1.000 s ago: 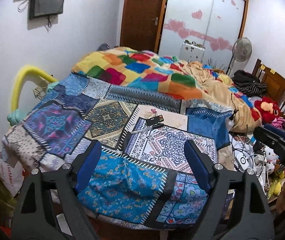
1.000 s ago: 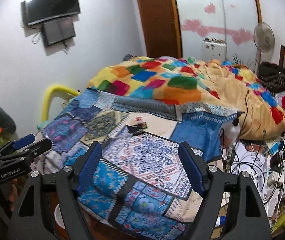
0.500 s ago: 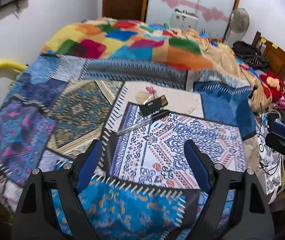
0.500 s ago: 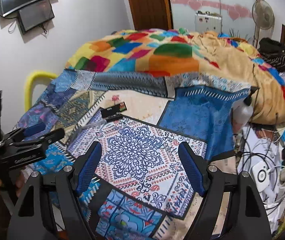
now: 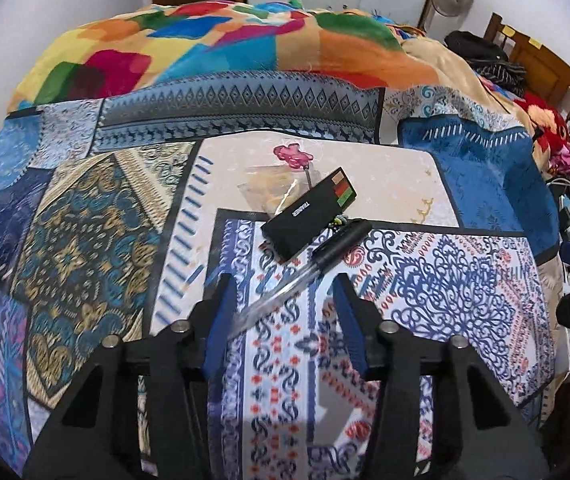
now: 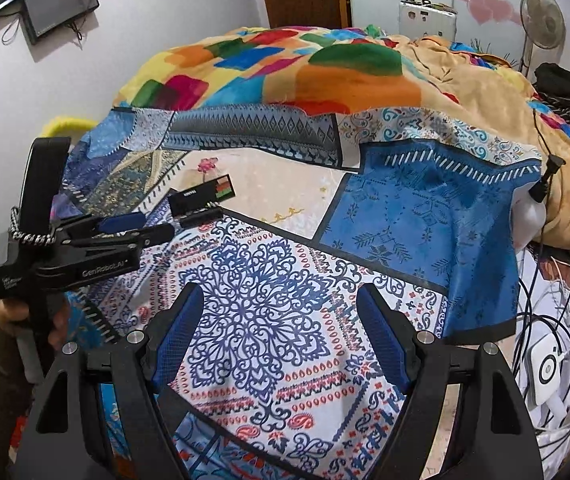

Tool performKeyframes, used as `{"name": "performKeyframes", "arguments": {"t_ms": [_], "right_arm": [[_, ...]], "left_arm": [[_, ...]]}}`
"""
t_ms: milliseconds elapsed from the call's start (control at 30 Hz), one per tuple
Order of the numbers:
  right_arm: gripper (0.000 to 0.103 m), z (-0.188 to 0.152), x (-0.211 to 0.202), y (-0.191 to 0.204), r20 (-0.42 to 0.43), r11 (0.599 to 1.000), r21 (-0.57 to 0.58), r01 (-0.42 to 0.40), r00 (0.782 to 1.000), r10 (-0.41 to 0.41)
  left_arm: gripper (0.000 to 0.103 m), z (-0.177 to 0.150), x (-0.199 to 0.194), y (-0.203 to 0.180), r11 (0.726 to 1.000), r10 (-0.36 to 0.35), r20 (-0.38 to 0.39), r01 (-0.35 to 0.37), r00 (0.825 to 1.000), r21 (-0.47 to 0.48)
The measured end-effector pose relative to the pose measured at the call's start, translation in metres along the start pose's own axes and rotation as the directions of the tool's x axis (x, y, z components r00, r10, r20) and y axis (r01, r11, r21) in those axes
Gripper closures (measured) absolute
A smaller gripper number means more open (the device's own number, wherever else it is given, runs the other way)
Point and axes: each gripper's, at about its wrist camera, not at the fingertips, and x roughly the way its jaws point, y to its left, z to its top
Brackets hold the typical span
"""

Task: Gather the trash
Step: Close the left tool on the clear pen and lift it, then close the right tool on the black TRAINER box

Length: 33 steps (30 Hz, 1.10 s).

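Observation:
A clear pen with a black cap (image 5: pixel 305 276) lies slanted on the patterned bedspread (image 5: pixel 445 280). Its clear end reaches in between the blue pads of my left gripper (image 5: pixel 283 292). The jaws are closing and neither pad presses on the pen. Just beyond lie a black box (image 5: pixel 309 216), a clear wrapper (image 5: pixel 269 188) and a pink bear lollipop (image 5: pixel 295 156). From the right wrist view, the left gripper (image 6: pixel 157 226) hovers just short of the black box (image 6: pixel 201 198), held by a hand. My right gripper (image 6: pixel 281 300) stands open and empty over the blue-and-white pattern.
A bright patchwork blanket (image 5: pixel 245 40) is heaped at the far end of the bed. Cables and white devices (image 6: pixel 549 364) crowd the right side below the bed's edge. Plush toys (image 5: pixel 553 128), a wooden headboard (image 5: pixel 545 68) and a fan (image 6: pixel 541 20) stand at the right.
Both grippers have dropped and moved in over the bed. The left one's jaws have narrowed, and the pen's end now lies between them.

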Motion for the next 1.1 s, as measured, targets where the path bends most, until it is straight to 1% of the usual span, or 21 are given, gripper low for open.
{"name": "performKeyframes", "arguments": {"t_ms": [33,200,267,300,333,433,500,533,600,700,767,833,933,1000,1100], "right_arm": [[0.027,0.000,0.003,0.000,-0.004,1.000,-0.002,0.002,1.000,-0.002],[0.027,0.001,0.012,-0.002,-0.023,1.000,0.008,0.000,1.000,0.000],[0.027,0.000,0.012,-0.003,-0.027,1.000,0.012,0.002,1.000,-0.001],[0.027,-0.001,0.011,-0.003,-0.027,1.000,0.014,0.004,1.000,-0.003],[0.027,-0.001,0.011,-0.003,-0.028,1.000,0.014,0.005,1.000,-0.004],[0.027,-0.001,0.007,-0.002,-0.024,1.000,0.014,0.007,1.000,-0.007],[0.027,0.000,0.004,-0.001,-0.024,1.000,0.014,0.009,1.000,-0.009],[0.027,0.000,0.001,0.000,-0.022,1.000,0.014,0.005,1.000,-0.005],[0.027,0.001,-0.002,0.001,-0.021,1.000,0.012,-0.001,1.000,0.001],[0.027,0.006,-0.006,0.004,-0.014,1.000,0.015,-0.024,1.000,0.024],[0.027,0.010,-0.005,0.007,-0.015,0.998,0.024,-0.050,0.999,0.050],[0.027,0.017,0.001,0.011,-0.015,0.995,0.040,-0.090,0.996,0.091],[0.027,0.027,0.015,0.020,-0.021,0.988,0.048,-0.147,0.989,0.148],[0.027,0.037,0.030,0.029,-0.024,0.983,0.051,-0.174,0.984,0.175],[0.027,0.050,0.054,0.041,-0.039,0.984,0.056,-0.171,0.984,0.174]], "left_arm": [[0.065,0.001,0.003,0.000,1.000,-0.009,-0.007,0.009,1.000,0.004],[0.069,0.000,0.004,-0.005,0.999,-0.035,-0.007,0.035,0.999,0.013],[0.074,-0.001,0.003,-0.008,0.999,-0.044,-0.016,0.044,0.999,0.024],[0.080,-0.004,0.003,-0.014,0.998,-0.043,-0.026,0.044,0.999,0.047],[0.085,-0.005,0.003,-0.019,0.997,-0.039,-0.032,0.041,0.999,0.062],[0.090,-0.008,0.003,-0.033,0.994,0.024,-0.032,-0.020,0.999,0.111],[0.095,-0.010,0.001,-0.037,0.993,0.029,-0.041,-0.024,0.999,0.115],[0.095,-0.011,0.000,-0.037,0.994,0.025,-0.044,-0.020,0.999,0.104],[0.096,-0.015,-0.009,-0.036,0.996,0.037,-0.022,-0.036,0.999,0.081],[0.096,-0.020,-0.033,-0.026,1.000,-0.005,0.030,0.005,1.000,-0.002],[0.096,-0.023,-0.050,-0.019,0.999,-0.019,0.063,0.021,0.998,-0.042],[0.096,-0.027,-0.069,-0.009,0.997,-0.003,0.100,0.010,0.995,-0.075],[0.096,-0.031,-0.088,0.007,0.991,0.004,0.129,0.013,0.992,-0.134],[0.096,-0.034,-0.097,0.019,0.986,0.047,0.148,-0.023,0.988,-0.165],[0.096,-0.039,-0.104,0.035,0.978,0.105,0.162,-0.073,0.981,-0.193]]}}
